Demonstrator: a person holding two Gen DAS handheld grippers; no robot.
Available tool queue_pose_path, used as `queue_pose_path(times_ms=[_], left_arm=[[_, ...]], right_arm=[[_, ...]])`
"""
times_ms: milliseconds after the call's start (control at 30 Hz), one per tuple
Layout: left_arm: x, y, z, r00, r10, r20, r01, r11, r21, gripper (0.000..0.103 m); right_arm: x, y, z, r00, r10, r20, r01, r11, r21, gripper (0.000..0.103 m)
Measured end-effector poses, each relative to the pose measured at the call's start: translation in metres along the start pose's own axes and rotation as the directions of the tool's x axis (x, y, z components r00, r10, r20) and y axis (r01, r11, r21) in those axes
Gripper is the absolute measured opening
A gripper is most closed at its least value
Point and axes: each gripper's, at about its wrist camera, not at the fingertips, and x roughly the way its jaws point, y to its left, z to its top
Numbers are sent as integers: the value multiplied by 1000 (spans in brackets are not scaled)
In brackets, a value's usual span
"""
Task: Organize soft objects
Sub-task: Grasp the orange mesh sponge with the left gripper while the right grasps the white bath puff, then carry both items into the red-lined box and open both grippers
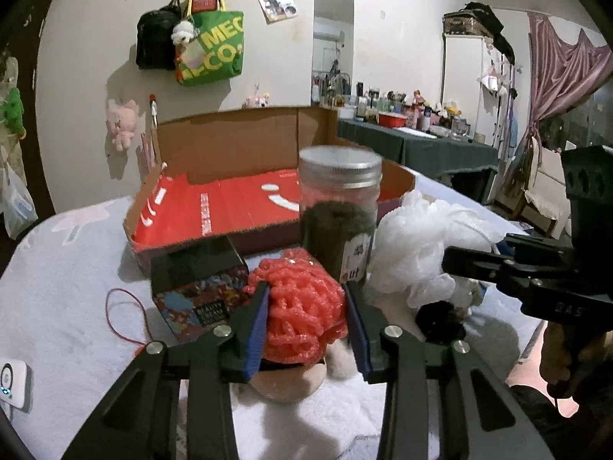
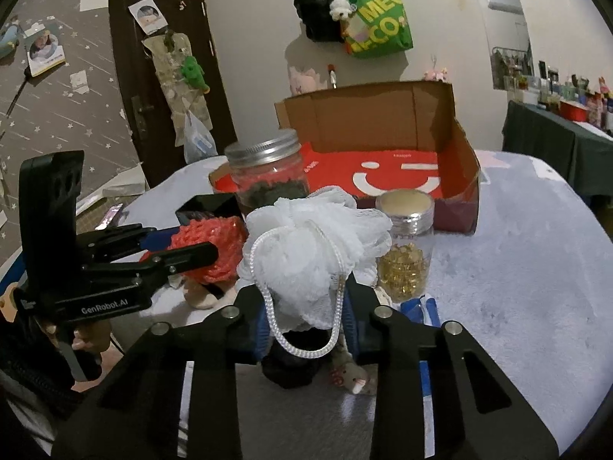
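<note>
While knobbly, red mesh ball [image 1: 302, 306] looks squashed.

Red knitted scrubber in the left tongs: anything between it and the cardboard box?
Yes. The clear jar with the metal lid and dark contents stands directly behind the red knitted scrubber, before the open red-lined cardboard box. The small patterned black box sits at its left.
</note>
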Motion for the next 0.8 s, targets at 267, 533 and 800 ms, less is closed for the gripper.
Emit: queue_pose_path(times_ms=[267,533,800], left_arm=[[-21,6,13,999,3,50,-4,1000,4,39],[-37,24,53,995,16,101,-20,999,37,39],[-1,45,116,999,5,52,-10,996,89,39]], right_arm=[[-16,8,12,999,-4,47,5,999,-32,24],[-34,10,46,995,-7,100,15,996,-84,24],[-25,6,104,992,-17,128,40,983,-179,24]])
